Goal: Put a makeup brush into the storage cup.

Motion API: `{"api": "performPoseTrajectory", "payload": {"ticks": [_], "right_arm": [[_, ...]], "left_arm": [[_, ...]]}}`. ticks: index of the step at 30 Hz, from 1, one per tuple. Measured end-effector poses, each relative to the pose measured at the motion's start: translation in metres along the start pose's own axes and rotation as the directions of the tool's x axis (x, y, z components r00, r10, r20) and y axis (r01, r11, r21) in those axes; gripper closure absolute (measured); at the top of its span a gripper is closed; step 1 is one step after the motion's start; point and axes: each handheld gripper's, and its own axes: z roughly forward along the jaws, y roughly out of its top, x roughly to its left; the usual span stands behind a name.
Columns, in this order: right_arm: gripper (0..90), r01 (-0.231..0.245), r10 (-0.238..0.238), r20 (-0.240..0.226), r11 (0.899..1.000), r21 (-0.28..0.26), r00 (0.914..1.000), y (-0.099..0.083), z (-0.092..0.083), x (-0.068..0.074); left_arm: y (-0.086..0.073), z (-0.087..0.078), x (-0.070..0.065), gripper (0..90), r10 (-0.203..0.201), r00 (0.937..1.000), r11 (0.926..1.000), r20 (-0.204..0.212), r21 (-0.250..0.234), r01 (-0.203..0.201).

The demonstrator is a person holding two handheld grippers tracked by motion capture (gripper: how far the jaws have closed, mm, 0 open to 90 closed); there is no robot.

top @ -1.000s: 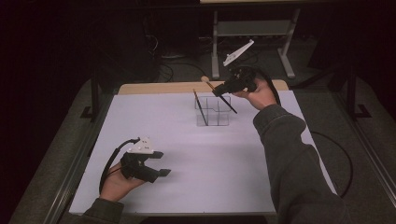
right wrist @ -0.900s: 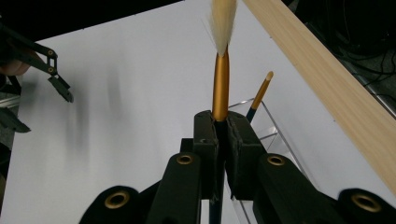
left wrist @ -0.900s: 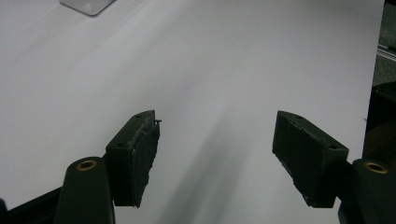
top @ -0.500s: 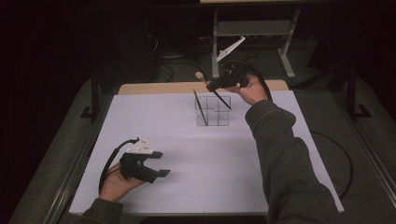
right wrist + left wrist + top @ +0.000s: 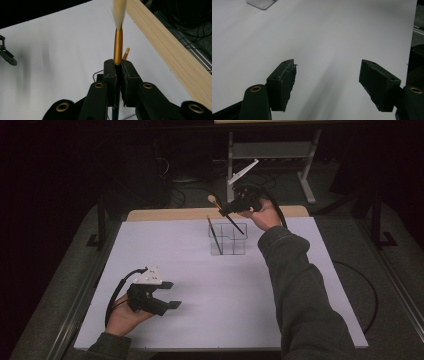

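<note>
The right claw is closed fully on a paintbrush, gripping it at the gold ferrule just below the pale bristle tuft. In the high view the brush hangs tilted over the clear holder, bristles toward 10 o'clock and the dark handle end toward 4 o'clock, above the holder's right compartments.

Handling: the brush is judged light and stiff along its length, with a smooth, slender shaft that can pivot or slip between flat pads. The bristles are soft and easily splayed; keep the pads off them. The ferrule or the thicker part of the handle next to it is the best place to take hold.

Surroundings: a second brush already stands leaning in the holder's left side at about 9 o'clock from the held brush's lower end; its wooden tip shows just beside the held ferrule in the right gripper view. It, and the holder's thin dividers, are the likely obstructions. The holder looks light and may shift if struck, though its wall detail is hard to resolve.

The left claw rests near the counter edge at 7 o'clock, jaws spread wide, holding nothing, well apart from the work. A wooden strip borders the counter's far edge.
</note>
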Motion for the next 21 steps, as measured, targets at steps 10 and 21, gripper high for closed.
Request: {"api": "performPoseTrajectory", "payload": {"ticks": [10,21], "right_arm": [[82.6,-0.023,0.023,0.01,1.0,0.003,0.9997,-0.006,0.009,-0.009],[82.5,-0.045,0.044,0.026,0.999,0.011,0.9987,-0.012,0.016,-0.016]], "left_arm": [[0.0,0.001,0.0,27.9,-0.007,1.0,1.0,0.002,0.004,0.007],[-0.002,0.001,0.001,27.8,-0.018,0.9998,0.9998,0.005,0.0,0.018]]}}
